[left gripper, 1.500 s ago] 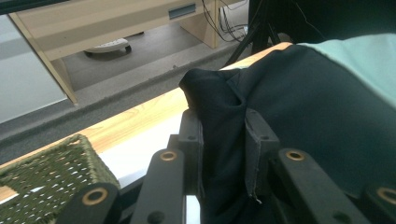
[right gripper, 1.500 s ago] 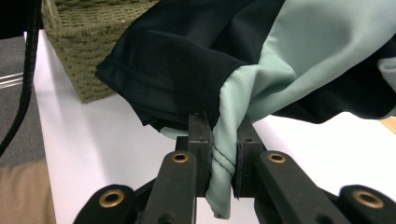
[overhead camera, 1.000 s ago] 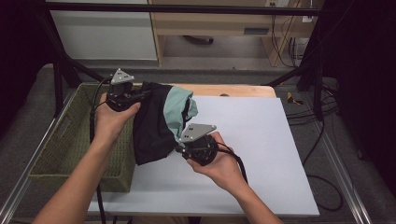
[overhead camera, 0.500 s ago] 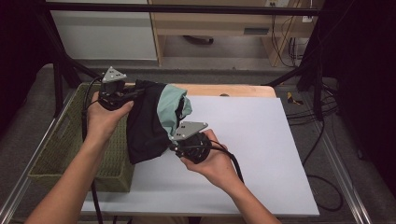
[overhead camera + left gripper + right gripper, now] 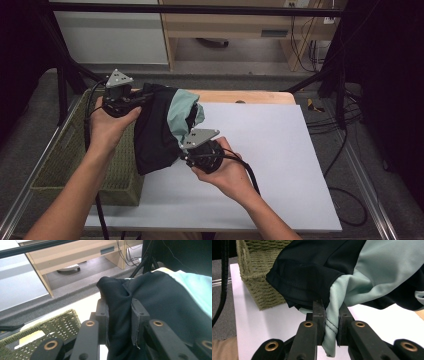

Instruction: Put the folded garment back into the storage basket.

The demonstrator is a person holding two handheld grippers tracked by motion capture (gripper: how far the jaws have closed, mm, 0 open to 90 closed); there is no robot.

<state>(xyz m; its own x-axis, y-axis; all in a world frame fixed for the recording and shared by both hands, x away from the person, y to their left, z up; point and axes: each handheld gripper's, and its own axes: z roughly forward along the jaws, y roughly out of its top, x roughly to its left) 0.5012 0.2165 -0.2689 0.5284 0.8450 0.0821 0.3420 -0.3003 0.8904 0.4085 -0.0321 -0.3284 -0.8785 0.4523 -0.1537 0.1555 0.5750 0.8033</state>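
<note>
A black and mint-green garment [image 5: 159,126] hangs in the air between the two grippers, above the left part of the white table [image 5: 280,165]. My left gripper [image 5: 131,100] holds its upper left corner; in the left gripper view the jaws are shut on a fold of the black cloth [image 5: 119,322]. My right gripper [image 5: 186,156] sits lower and nearer, at the garment's lower right. In the right gripper view its jaws pinch a mint-green hem [image 5: 331,326], with the black part [image 5: 312,270] draped above.
A woven green basket [image 5: 75,160] stands at the table's left edge, partly under the hanging garment; its wall [image 5: 259,277] lies just behind the cloth. A wooden cabinet [image 5: 235,25] and cables [image 5: 345,115] lie beyond the table. Black frame bars cross the top.
Both hands have shifted the garment slightly left and back, the left gripper rising a little. Both grips stay as they were.
</note>
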